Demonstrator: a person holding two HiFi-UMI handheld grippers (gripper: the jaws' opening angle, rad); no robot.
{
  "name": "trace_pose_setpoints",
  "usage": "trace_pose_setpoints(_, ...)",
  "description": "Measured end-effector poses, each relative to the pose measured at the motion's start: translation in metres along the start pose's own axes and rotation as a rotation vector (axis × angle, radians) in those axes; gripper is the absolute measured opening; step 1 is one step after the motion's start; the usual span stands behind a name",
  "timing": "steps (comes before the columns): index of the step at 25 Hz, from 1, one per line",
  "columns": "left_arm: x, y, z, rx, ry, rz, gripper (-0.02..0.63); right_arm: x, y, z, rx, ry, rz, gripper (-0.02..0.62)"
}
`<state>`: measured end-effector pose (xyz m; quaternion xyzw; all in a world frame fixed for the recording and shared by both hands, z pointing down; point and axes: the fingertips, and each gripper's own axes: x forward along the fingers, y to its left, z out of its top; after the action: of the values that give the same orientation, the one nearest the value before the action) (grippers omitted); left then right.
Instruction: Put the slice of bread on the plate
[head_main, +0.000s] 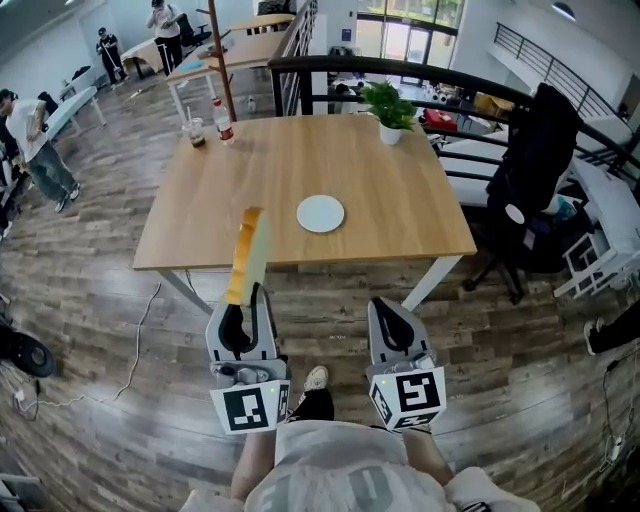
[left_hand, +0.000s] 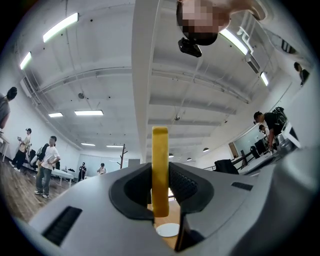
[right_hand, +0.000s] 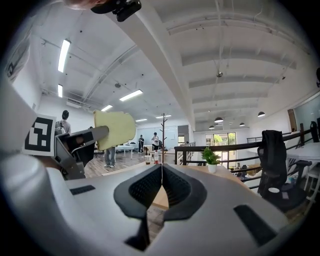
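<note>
So, my left gripper (head_main: 247, 305) is clamped on the lower end of the slice of bread (head_main: 248, 250). The slice stands on edge between the jaws, its long axis running up and away from me toward the wooden table (head_main: 400, 190). The white plate (head_main: 320, 213) sits on the near half of that table, ahead of the bread and off to its right, well apart from it. In the left gripper view it shows low down, just below the slice. From the head view I can't quite tell whether the slice's far tip has crossed the table's near edge or hangs short of it. My right gripper (head_main: 395, 325) has its jaws pressed together on nothing. I judge the carry must go forward and a little rightward, then tip the slice flat.
</note>
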<state>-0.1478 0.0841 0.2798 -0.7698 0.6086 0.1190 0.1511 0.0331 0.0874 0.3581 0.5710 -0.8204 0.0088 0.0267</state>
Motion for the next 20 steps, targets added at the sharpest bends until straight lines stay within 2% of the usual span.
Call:
trace_pose_setpoints(9, 0.104, 0.043, -0.029, -0.043, -0.009, -0.04, 0.087, 0.095, -0.028, 0.031, -0.024, -0.007, -0.076, 0.018)
trace_pose_setpoints(15, 0.148, 0.055, -0.047, -0.055, -0.022, -0.092, 0.087, 0.125, -0.049, 0.02, 0.022, 0.025, -0.166, 0.018)
trace_pose_setpoints(20, 0.179, 0.055, -0.074, -0.089, 0.019, -0.116, 0.087, 0.147, -0.057, 0.017, 0.016, 0.048, -0.184, 0.018)
